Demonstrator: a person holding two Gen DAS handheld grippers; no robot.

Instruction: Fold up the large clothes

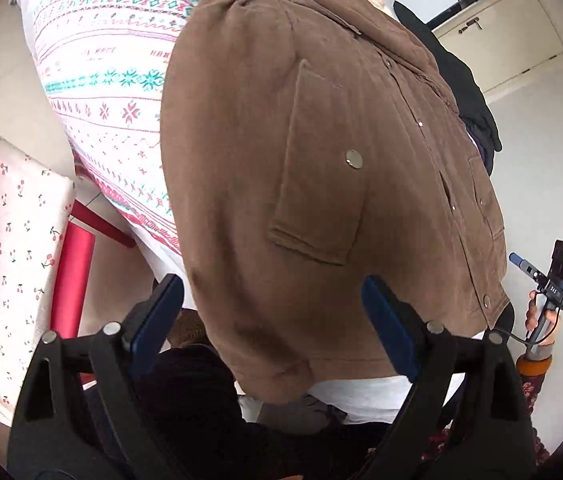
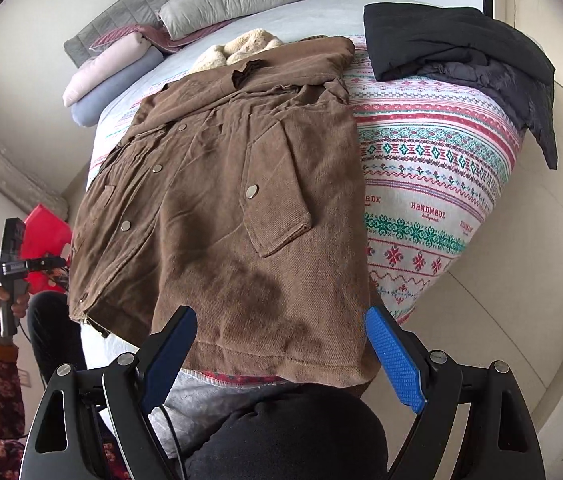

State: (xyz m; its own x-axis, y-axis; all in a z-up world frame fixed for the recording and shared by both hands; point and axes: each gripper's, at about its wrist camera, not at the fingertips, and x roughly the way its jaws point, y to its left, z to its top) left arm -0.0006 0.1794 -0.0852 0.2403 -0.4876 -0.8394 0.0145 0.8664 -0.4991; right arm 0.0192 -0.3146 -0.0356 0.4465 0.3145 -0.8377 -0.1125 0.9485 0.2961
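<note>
Your left gripper (image 1: 271,320) and right gripper (image 2: 281,350) both gape wide, holding nothing, seemingly just above the hem of the brown snap-buttoned corduroy jacket (image 2: 221,184) lying on the patterned bedspread (image 2: 433,168).

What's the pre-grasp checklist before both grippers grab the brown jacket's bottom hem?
1. Left gripper open, nothing between the pads: ok.
2. Right gripper open, empty: ok.
3. Brown jacket lying flat on the patterned blanket, front up: ok.
4. Bottom hem visible at the bed's near edge, under both grippers: ok.
5. Sleeves tucked in: cannot tell, they are not visible.
6. Black coat clear of the jacket: ok, apart at the far corner.
</note>
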